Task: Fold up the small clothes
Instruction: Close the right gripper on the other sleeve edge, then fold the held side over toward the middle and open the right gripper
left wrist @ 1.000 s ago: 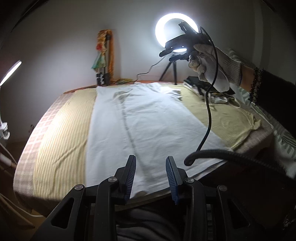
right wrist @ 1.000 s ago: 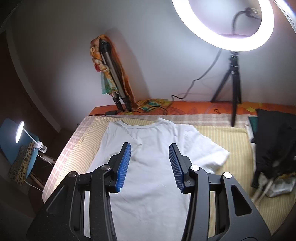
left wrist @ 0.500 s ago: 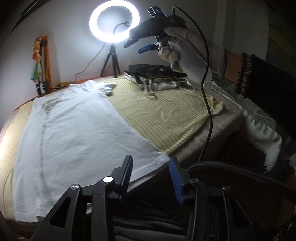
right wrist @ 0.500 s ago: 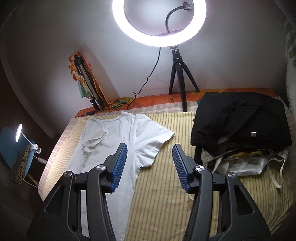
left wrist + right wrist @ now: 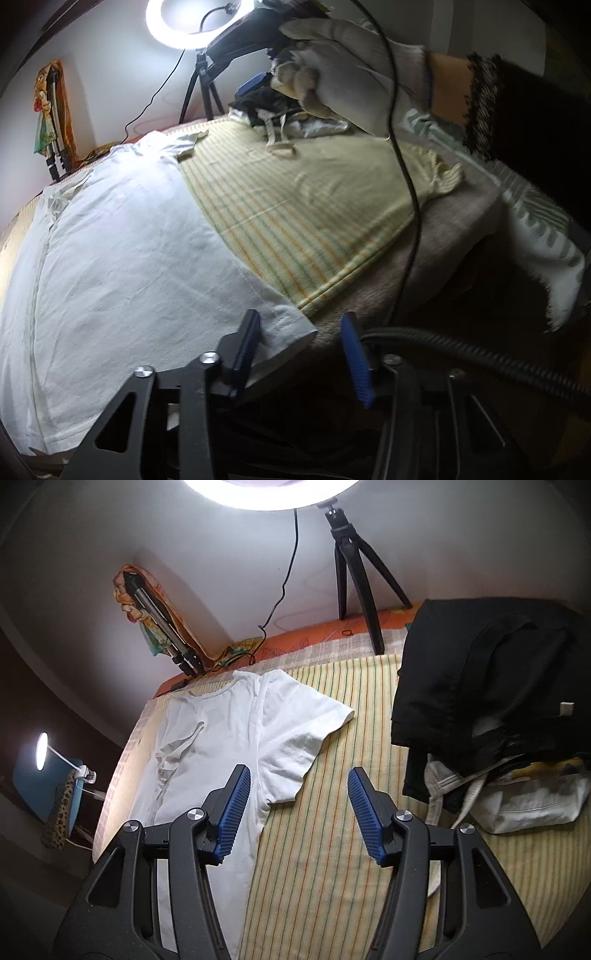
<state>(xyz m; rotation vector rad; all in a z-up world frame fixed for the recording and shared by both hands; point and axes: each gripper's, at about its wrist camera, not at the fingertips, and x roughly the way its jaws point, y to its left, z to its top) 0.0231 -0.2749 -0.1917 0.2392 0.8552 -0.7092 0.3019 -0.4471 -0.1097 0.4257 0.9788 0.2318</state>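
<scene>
A white T-shirt [image 5: 122, 258] lies flat on a yellow striped cloth [image 5: 303, 206] on the bed. My left gripper [image 5: 301, 354] is open and empty, at the shirt's near right hem corner at the bed's edge. My right gripper [image 5: 297, 808] is open and empty, held above the shirt's right sleeve [image 5: 306, 731] and the striped cloth [image 5: 332, 849]. The right gripper also shows in the left wrist view, held by a gloved hand [image 5: 343, 66] high over the bed; its fingertips are mostly hidden there.
A pile of black and white clothes [image 5: 487, 686] lies on the bed's right side. A ring light on a tripod [image 5: 354, 576] stands at the far edge. A folded tripod [image 5: 159, 627] leans on the wall. A desk lamp [image 5: 42, 755] glows at the left.
Both grippers have swung right. The left has come down close to the shirt's hem corner. The right now looks at the sleeve and clothes pile, closer to the ring light.
</scene>
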